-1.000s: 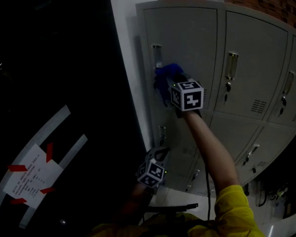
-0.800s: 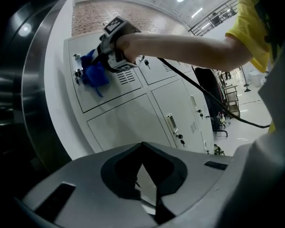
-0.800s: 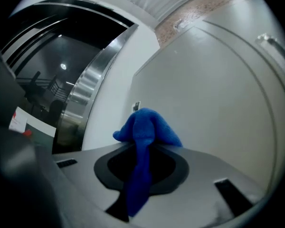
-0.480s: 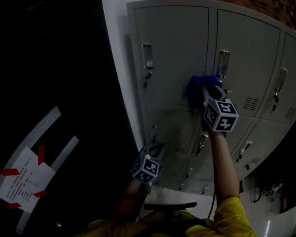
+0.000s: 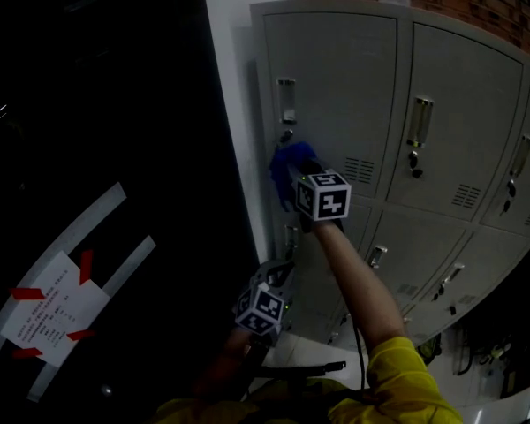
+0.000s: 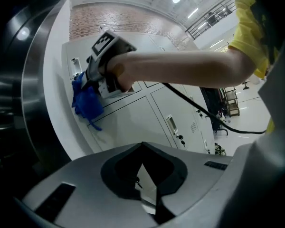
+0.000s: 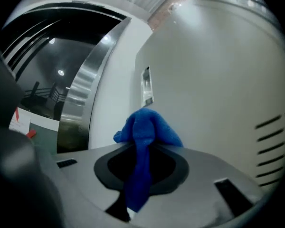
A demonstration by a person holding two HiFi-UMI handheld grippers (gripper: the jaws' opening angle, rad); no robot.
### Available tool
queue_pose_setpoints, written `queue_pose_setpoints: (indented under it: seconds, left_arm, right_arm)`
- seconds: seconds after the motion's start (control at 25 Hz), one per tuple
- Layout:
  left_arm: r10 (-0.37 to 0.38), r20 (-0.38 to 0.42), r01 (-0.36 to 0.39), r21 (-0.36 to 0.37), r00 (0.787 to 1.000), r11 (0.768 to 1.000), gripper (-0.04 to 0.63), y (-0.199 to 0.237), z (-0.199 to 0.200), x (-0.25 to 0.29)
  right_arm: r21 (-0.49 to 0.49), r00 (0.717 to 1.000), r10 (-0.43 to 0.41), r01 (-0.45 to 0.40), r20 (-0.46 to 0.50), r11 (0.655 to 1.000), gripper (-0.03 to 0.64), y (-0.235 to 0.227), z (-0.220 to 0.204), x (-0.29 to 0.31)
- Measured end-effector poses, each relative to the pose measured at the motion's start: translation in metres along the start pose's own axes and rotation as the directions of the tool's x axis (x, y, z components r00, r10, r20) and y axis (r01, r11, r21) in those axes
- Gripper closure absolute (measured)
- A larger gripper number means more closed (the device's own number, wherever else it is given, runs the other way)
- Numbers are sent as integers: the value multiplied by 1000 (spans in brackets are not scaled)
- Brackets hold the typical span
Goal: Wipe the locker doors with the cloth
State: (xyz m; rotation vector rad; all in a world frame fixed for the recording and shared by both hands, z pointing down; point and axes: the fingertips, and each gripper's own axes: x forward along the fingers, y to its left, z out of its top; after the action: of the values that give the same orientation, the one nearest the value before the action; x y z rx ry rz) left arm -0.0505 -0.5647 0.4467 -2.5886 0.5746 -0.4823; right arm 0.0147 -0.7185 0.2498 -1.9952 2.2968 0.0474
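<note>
Swept back leftwards since half a second ago, the blue cloth (image 5: 285, 168) is now pressed against the top-left locker door (image 5: 336, 78) just below its handle (image 5: 286, 101). Earlier it was seen well to the right of that handle, by the next door's latch. It is gripped by the right claw (image 5: 302, 177), whose jaws are closed on a bunched fold, with a loose tail left hanging down between them. The small lock (image 5: 285, 136) under the handle is nearly touched by the cloth's upper edge. The left claw (image 5: 281, 275) is held well below the handle, closed on nothing and clear of the cloth.

A snag is judged the main risk. If the stroke is carried upward, the loose cloth could be caught on the lock or the handle and dragged out of the jaws. Little cloth is seen ahead of the claw tips, so the paint could be scraped by them if the pad is pressed too flat. The dangling tail could also be caught at the door edge left of the handle.
</note>
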Motion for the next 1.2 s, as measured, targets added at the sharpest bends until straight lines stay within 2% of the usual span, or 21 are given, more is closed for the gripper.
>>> queue_pose_setpoints:
  seconds: [0.12, 0.24, 0.36, 0.48, 0.6, 0.68, 0.8, 0.88, 0.96, 1.08, 1.12, 1.2]
  left_arm:
    - [13, -23, -13, -13, 1000, 1000, 594, 4, -12, -6]
    - [19, -32, -19, -11, 999, 1000, 594, 5, -13, -2]
    - [4, 1, -4, 0, 1000, 1000, 594, 1, -1, 6]
    - [-31, 12, 31, 5, 999, 999, 594, -9, 4, 16]
    - [-62, 7, 61, 18, 998, 998, 594, -21, 7, 24]
    - [-70, 12, 70, 25, 997, 997, 593, -29, 13, 24]
    - [-63, 19, 63, 19, 998, 998, 594, -34, 17, 14]
    - [-45, 19, 45, 3, 999, 999, 594, -31, 15, 4]
    - [-20, 9, 21, -20, 1000, 1000, 594, -29, 4, -10]
    - [18, -38, -21, -67, 999, 998, 594, -32, -28, -26]
    - [29, -57, -33, -74, 998, 997, 594, -33, -36, -27]
    - [29, -73, -35, -80, 997, 996, 593, -41, -41, -24]
  right_arm:
    - [-27, 1000, 13, -14, -5, 1000, 549, 11, -10, 18]
    - [-15, 1000, 13, -13, 4, 1000, 549, 0, -6, 1]
    - [-43, 994, -90, 92, 60, 995, 549, -41, -1, -55]
    - [-16, 969, -211, 215, 127, 976, 551, -94, 4, -127]
    - [-9, 953, -267, 271, 143, 962, 551, -117, 9, -156]
    - [-6, 956, -260, 264, 137, 965, 549, -116, 11, -157]
    - [-3, 977, -139, 141, 163, 990, 549, -83, 4, -165]
    - [-56, 980, -79, 90, 181, 994, 549, -49, -17, -190]
    - [-100, 980, -115, 132, 161, 986, 549, -23, -63, -230]
    - [-88, 975, -209, 216, 78, 972, 548, -3, -145, -283]
    - [-85, 976, -213, 216, 41, 973, 549, 0, -165, -289]
    - [-100, 981, -196, 196, 3, 976, 550, -1, -178, -292]
